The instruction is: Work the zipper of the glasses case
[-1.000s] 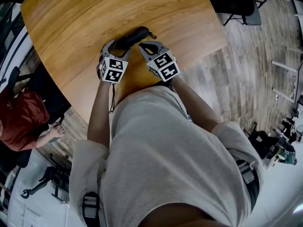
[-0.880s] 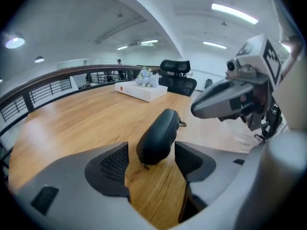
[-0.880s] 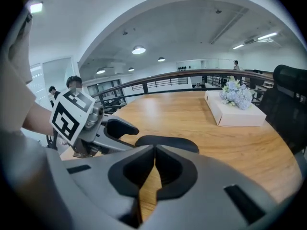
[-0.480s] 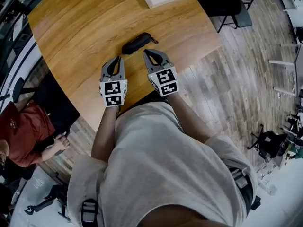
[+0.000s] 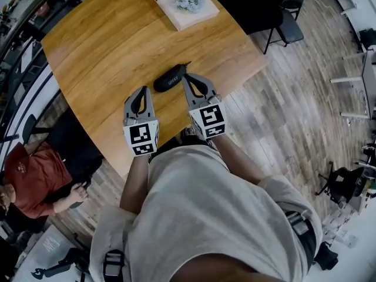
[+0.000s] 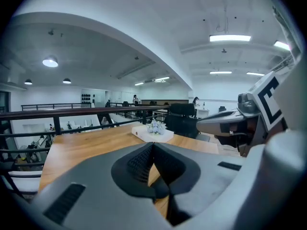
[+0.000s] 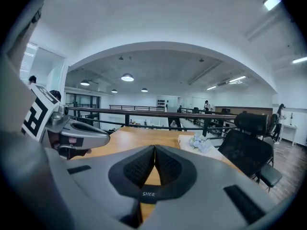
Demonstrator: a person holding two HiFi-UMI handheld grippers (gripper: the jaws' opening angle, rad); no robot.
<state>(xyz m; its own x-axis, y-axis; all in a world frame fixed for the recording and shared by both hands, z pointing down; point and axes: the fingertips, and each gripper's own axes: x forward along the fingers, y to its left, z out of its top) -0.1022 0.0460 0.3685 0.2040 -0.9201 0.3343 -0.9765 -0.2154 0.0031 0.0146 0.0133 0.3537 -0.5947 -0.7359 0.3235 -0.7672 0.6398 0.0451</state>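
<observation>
The black glasses case point(image 5: 169, 78) lies closed on the wooden table point(image 5: 106, 46), its zipper pull point(image 5: 187, 64) sticking out at the far right end. My right gripper point(image 5: 186, 77) is shut, its tips right beside the case's near right end with nothing seen in them. In the right gripper view the jaws point(image 7: 154, 148) meet, and a dark strip with white letters shows below them. My left gripper point(image 5: 143, 92) hovers to the case's left, apart from it. Its jaws point(image 6: 153, 145) are just closing tip on tip, with nothing between them.
A white box with pale flowers point(image 5: 179, 3) sits at the table's far edge, also seen in the left gripper view point(image 6: 153, 132). The table's near edge point(image 5: 120, 157) runs under my hands. Black chairs point(image 5: 289, 13) stand on the plank floor at right; a person in red point(image 5: 26, 178) sits at left.
Both grippers drew back from the case toward the body. The left jaws, open at the case's left end a second ago, let it go and came together. The case stays on the table.
</observation>
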